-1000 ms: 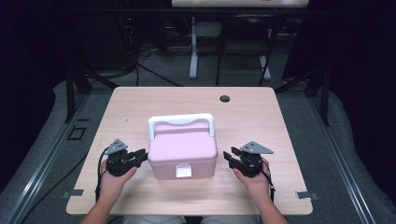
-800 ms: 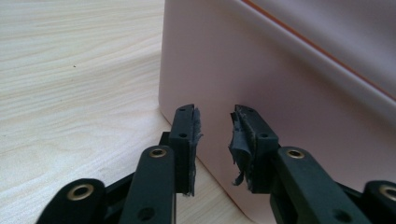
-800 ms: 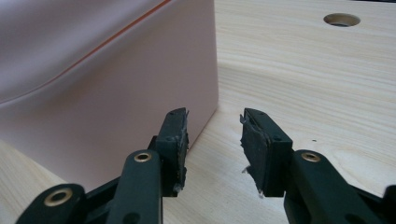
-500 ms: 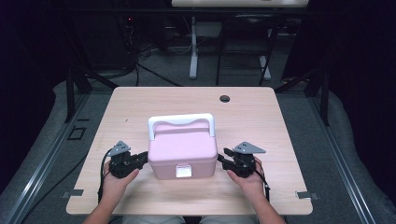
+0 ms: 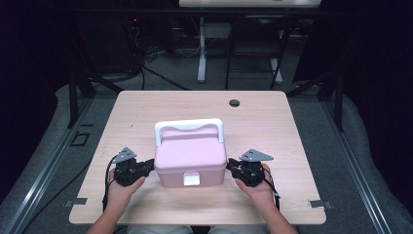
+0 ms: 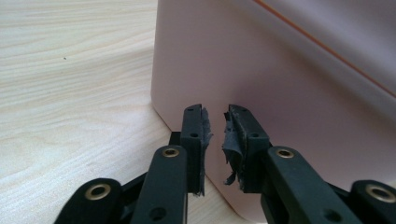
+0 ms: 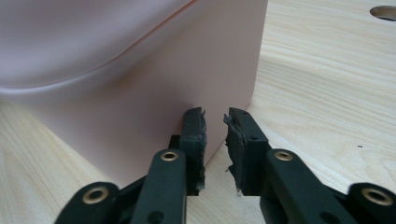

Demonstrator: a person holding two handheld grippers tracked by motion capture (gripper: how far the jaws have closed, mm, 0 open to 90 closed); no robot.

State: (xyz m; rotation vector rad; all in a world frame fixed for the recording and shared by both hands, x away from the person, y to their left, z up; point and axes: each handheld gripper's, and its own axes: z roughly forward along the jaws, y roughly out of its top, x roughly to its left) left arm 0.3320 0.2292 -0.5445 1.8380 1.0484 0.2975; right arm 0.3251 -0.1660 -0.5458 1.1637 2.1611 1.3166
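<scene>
Pink lidded box [image 5: 191,158], one item, standing near the front middle of the wooden table [image 5: 146,112], white carry handle [image 5: 189,127] raised over the lid, white front latch [image 5: 191,180] toward the person. Lid down; contents cannot be told.

Left gripper [image 5: 146,167]: pressed up to the box's left wall. A second ago it stood a little off from that wall; it has since drawn in, and its jaws have just been closing. In the left gripper view the left gripper [image 6: 217,128] shows a narrow gap between worn pads, nothing in it, tips at the pink wall near a lower corner.

Right gripper [image 5: 233,168]: likewise brought in against the right wall from a short way out, jaws just closing. The right gripper view gives the same reading for the right gripper [image 7: 215,126]: slim gap, nothing between the pads, tips at the box's wall.

Judgement: with both claws narrowed and set on opposite sides, the box looks about to be squeezed between them and lifted or shifted, not pinched by either one.

Cable hole [image 5: 234,103]: far side of the table, well apart from the box.
</scene>
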